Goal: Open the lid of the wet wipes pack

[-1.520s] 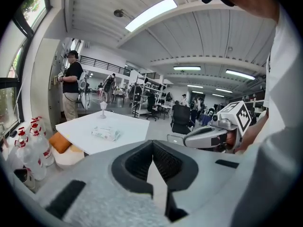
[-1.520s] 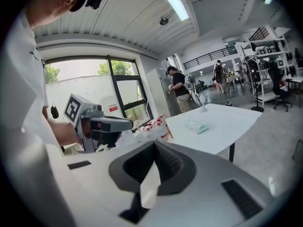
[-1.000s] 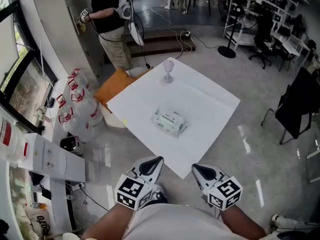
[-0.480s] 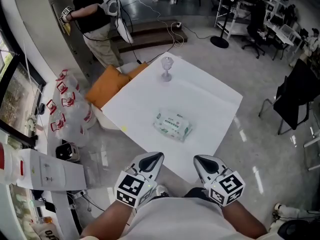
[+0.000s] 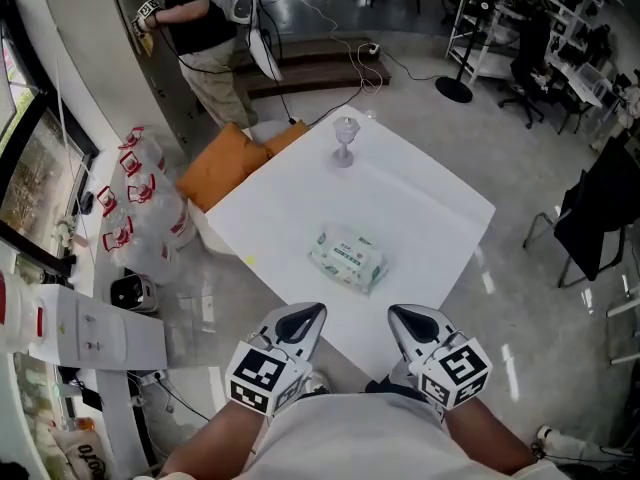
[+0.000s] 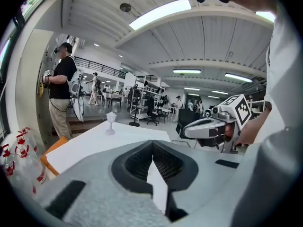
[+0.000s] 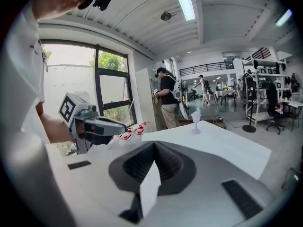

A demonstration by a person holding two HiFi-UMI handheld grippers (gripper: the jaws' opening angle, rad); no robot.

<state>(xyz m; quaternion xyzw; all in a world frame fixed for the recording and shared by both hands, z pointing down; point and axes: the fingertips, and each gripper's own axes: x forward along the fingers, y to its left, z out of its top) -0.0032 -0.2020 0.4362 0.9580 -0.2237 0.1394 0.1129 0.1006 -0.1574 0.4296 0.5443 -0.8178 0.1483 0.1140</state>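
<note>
Lying flat near the middle of the white table [image 5: 430, 208], the wet wipes pack [image 5: 348, 259] sits with its printed top face up and its lid apparently closed, well apart from the stemmed glass [image 5: 345, 142] at the table's far corner. Both tools hang short of the table's near corner, not yet over it: the left gripper [image 5: 308, 315] has its jaws pressed together on nothing, and the right gripper [image 5: 403, 317] is likewise closed and empty. The pack looks like soft film around a damp stack, so it should be light, squashy and inclined to slide on the smooth tabletop. One gripper would probably need to pin its body down at one end while the other catches the lid's free edge. Which edge of the lid lifts is too small to tell from here.
</note>
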